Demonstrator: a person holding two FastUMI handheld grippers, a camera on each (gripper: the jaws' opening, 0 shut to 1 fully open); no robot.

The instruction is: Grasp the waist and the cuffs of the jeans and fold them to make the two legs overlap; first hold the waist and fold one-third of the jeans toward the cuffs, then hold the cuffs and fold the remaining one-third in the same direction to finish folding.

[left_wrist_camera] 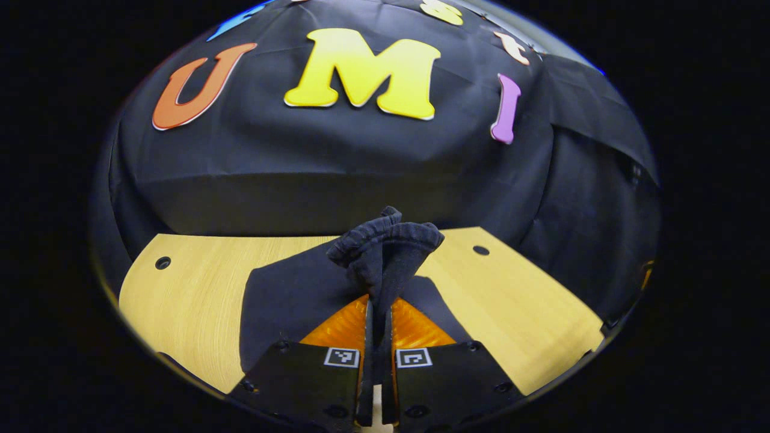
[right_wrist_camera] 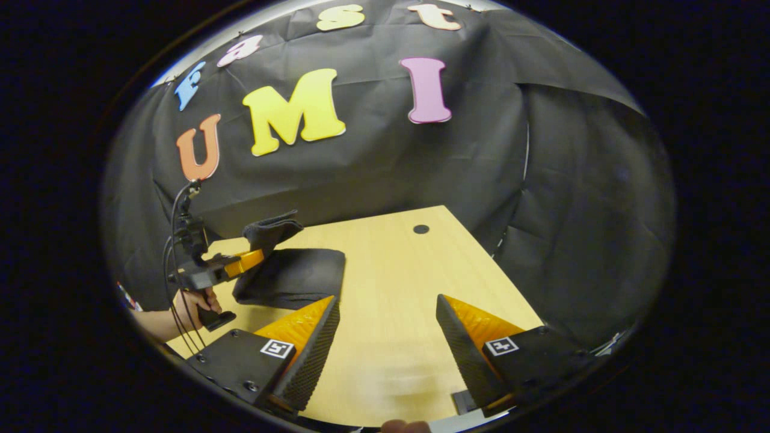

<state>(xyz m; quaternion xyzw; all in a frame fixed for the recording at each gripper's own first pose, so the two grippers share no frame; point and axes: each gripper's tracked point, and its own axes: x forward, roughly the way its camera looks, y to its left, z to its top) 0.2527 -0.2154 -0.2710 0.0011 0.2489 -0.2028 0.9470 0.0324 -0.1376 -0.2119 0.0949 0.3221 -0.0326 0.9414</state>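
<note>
Dark jeans (left_wrist_camera: 289, 294) lie folded on the wooden table (left_wrist_camera: 192, 282). In the left gripper view my left gripper (left_wrist_camera: 379, 319) is shut on a bunched edge of the jeans (left_wrist_camera: 385, 246), which sticks up between its fingers above the table. In the right gripper view the jeans (right_wrist_camera: 295, 273) rest at the left of the table (right_wrist_camera: 391, 288). There the left gripper (right_wrist_camera: 255, 257) lifts one end of the cloth (right_wrist_camera: 271, 227), held by a hand (right_wrist_camera: 192, 300). My right gripper (right_wrist_camera: 388, 310) is open over bare tabletop, well to the right of the jeans, with nothing between its fingers.
The black booth wall (right_wrist_camera: 391, 168) closes in behind and to the right of the table. Small round holes (right_wrist_camera: 421, 229) sit in the tabletop near its far corners (left_wrist_camera: 163, 263). Cables (right_wrist_camera: 174, 240) hang from the left gripper.
</note>
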